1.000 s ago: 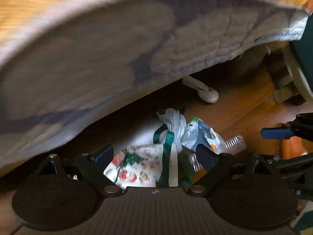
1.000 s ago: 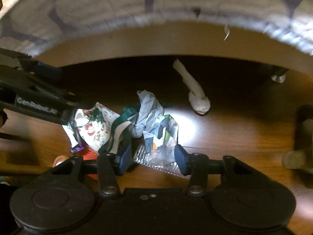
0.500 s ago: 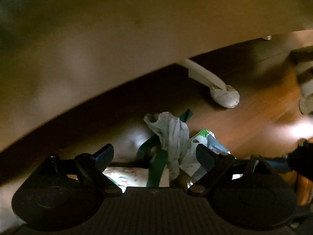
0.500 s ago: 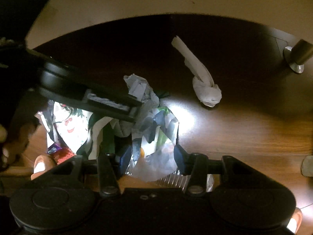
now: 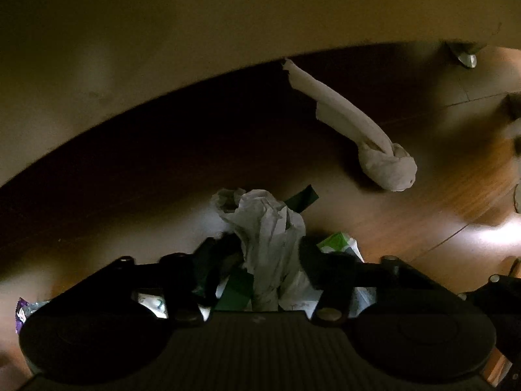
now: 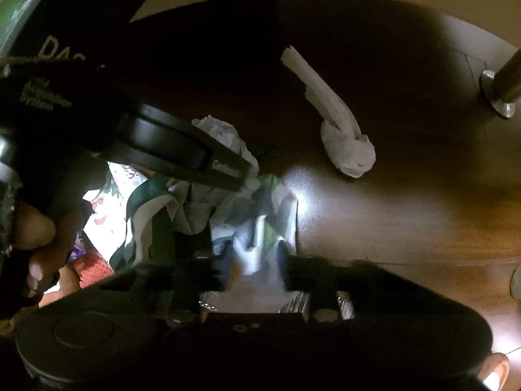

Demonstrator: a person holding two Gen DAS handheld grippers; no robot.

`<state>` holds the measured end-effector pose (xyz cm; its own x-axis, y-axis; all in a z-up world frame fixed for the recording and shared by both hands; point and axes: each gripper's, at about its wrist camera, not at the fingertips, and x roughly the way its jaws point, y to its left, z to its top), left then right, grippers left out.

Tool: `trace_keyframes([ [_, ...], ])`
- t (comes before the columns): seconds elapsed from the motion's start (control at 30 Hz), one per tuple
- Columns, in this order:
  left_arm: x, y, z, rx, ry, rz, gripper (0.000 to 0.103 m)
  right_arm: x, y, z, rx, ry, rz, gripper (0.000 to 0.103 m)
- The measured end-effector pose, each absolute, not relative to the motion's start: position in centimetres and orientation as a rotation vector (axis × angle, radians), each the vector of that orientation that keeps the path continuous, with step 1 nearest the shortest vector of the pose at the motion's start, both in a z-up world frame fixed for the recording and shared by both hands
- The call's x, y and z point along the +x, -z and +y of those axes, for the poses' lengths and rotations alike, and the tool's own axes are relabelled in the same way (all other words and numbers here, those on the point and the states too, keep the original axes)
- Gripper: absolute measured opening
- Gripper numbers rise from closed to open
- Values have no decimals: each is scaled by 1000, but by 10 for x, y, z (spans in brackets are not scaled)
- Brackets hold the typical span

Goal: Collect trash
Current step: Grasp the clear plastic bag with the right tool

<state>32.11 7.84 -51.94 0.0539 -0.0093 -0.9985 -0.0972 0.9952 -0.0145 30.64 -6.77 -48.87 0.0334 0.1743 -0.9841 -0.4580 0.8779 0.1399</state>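
A pile of trash lies on the wooden floor (image 5: 423, 228) beside a low bed edge. My left gripper (image 5: 260, 260) points down into it, its jaws closing on a crumpled grey-white paper wad (image 5: 263, 224) and a green strap (image 5: 299, 200). The right wrist view shows the left gripper (image 6: 228, 176) as a black body over the pile. My right gripper (image 6: 249, 257) is closing too, with a white, green and blue plastic wrapper (image 6: 257, 244) bunched between its fingers. A ridged clear bottle (image 6: 296, 303) lies under it.
A twisted white tissue (image 5: 384, 159) lies apart on the floor, further out (image 6: 348, 150). A metal furniture leg (image 6: 501, 91) stands at the right. A printed bag with green handles (image 6: 107, 195), a red item (image 6: 94, 267) and a purple wrapper (image 5: 21, 309) lie left. A hand (image 6: 35, 234) holds the left gripper.
Both grippers have dropped down onto the trash pile and their wide-open jaws have closed in, the left around the paper wad, the right around the plastic wrapper.
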Motion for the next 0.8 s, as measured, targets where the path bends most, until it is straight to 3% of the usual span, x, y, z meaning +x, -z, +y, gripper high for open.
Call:
trace_keyframes([
  [0.07,321,521,79,-88,-63,1522,32,307,490,-69,-242,-486,1465,10],
  [0.13,320,520,80,-98,-60,1521,28,307,490,-70,-241,-487,1464,6],
  [0.17,319,519,81,-105,-53,1517,18,308,489,-71,-242,-489,1459,4],
  [0.27,318,516,83,-128,-24,1512,10,309,483,-74,-239,-477,1449,3],
  [0.8,288,436,68,-125,-7,1492,5,311,387,-112,-180,-257,1409,2],
])
